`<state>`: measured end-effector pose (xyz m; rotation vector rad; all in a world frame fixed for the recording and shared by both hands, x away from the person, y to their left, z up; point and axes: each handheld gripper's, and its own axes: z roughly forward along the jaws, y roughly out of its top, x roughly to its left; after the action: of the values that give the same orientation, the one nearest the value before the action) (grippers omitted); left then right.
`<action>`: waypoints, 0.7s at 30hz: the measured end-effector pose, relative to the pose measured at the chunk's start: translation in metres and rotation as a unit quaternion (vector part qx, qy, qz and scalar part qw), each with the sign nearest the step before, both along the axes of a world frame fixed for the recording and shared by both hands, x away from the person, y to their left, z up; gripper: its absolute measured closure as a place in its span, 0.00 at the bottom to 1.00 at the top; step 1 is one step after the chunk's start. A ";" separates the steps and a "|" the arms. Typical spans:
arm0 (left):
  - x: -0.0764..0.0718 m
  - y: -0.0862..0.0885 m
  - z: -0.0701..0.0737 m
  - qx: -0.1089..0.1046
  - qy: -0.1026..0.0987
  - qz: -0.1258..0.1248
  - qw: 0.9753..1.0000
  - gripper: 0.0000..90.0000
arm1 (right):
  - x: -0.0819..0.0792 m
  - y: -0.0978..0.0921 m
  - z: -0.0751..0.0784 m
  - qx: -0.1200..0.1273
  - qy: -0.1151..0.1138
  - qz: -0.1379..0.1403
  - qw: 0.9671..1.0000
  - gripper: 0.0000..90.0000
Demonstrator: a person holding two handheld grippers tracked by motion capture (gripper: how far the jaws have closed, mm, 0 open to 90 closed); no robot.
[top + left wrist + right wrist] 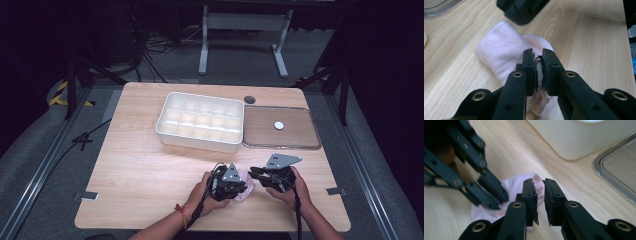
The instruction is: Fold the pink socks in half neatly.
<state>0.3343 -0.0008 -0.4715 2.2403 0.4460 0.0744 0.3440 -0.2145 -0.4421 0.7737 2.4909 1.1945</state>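
**Thin pinch on the sock could let it slip**

The pink sock [504,55] lies bunched on the table [140,170], well in front of the white divided tray [200,121] and nearer the person than the clear lid [281,128] beside that tray. The left gripper [538,53] has its jaws nearly closed on a thin fold at the sock's near edge. The right gripper [539,182] sits just past the sock's far side with a narrow gap between its jaws and nothing in them, as far as the blurred gripper view shows.

The risks, as I judge them:
- The left bite holds little fabric; a lift or tug may pull it free.
- The two grippers are close together, so they may knock jaws.
- If only one layer is caught, the sock could unfold rather than travel whole toward the tray.
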 end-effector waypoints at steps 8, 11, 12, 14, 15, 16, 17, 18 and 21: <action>-0.001 0.000 0.000 0.000 -0.003 -0.002 1.000 0.90 | 0.007 0.015 -0.006 0.001 0.014 0.009 1.000 0.72; -0.001 0.000 0.000 0.001 -0.003 -0.002 1.000 0.89 | 0.011 0.017 -0.012 -0.008 0.028 0.005 1.000 0.74; -0.001 0.000 0.001 0.002 -0.006 -0.005 1.000 0.89 | 0.013 0.017 -0.014 -0.011 0.031 0.006 0.999 0.78; -0.003 0.000 0.003 0.005 -0.010 -0.012 1.000 0.88 | 0.015 0.016 -0.018 -0.015 0.038 0.013 0.999 0.84; -0.003 0.001 0.004 0.008 -0.015 -0.018 1.000 0.88 | 0.015 0.016 -0.019 -0.018 0.041 0.016 0.999 0.86; -0.003 0.003 0.007 0.007 -0.015 -0.024 1.000 0.88 | 0.015 0.015 -0.019 -0.019 0.043 0.019 0.999 0.87; -0.003 0.004 0.009 0.003 -0.015 -0.029 0.999 0.87 | 0.015 0.014 -0.019 -0.019 0.047 0.021 0.999 0.87; -0.003 0.006 0.012 -0.004 -0.011 -0.035 0.999 0.86 | 0.015 0.013 -0.020 -0.018 0.047 0.021 0.999 0.88; -0.003 0.016 0.024 -0.027 -0.011 -0.047 0.998 0.85 | 0.014 0.010 -0.021 -0.015 0.048 0.020 0.999 0.88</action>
<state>0.3310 0.0149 -0.4471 2.2015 0.3271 0.0364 0.3585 -0.2041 -0.4630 0.7952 2.6076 1.1560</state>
